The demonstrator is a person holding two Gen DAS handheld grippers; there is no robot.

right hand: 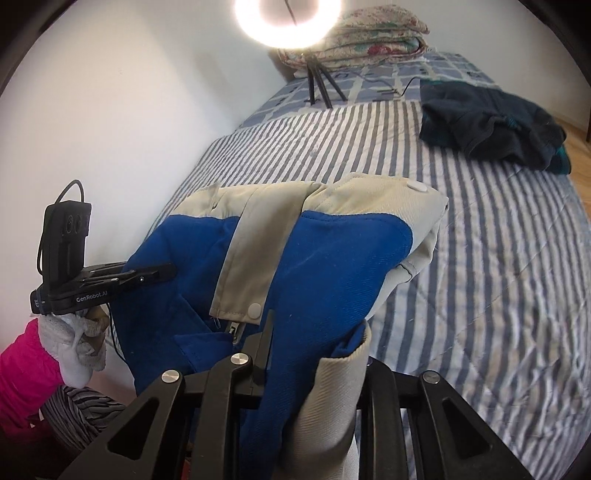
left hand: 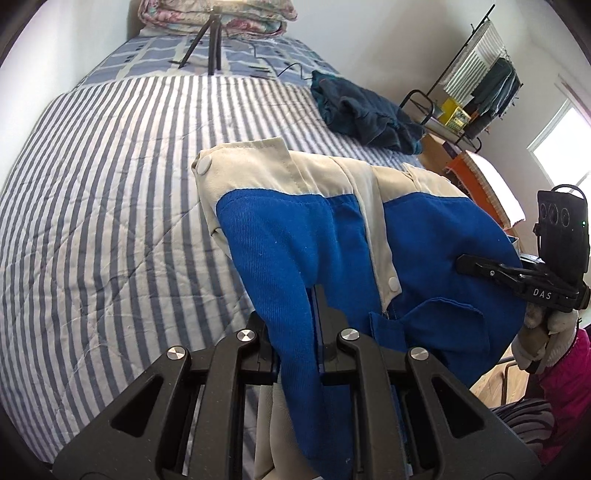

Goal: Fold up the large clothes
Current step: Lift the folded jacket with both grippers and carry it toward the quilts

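A blue and cream jacket (left hand: pixel 424 229) with white snap buttons hangs in the air over the bed, stretched between both grippers. My left gripper (left hand: pixel 299 306) is shut on a fold of its blue cloth, which drapes over and hides one finger. In the right wrist view the left gripper (right hand: pixel 166 271) pinches the jacket (right hand: pixel 332 251) at its left edge. My right gripper (right hand: pixel 306 350) is shut on blue and cream cloth that covers its right finger. From the left wrist view the right gripper (left hand: pixel 465 264) bites the jacket's right edge.
The bed's blue-and-white striped quilt (left hand: pixel 110 184) spreads below. A dark blue garment (right hand: pixel 487 118) lies crumpled at its far right side. A tripod (left hand: pixel 210 44) with a ring light (right hand: pixel 288 18) and a folded floral quilt (left hand: pixel 221 14) stand at the head. A clothes rack (left hand: pixel 480 74) is beside the bed.
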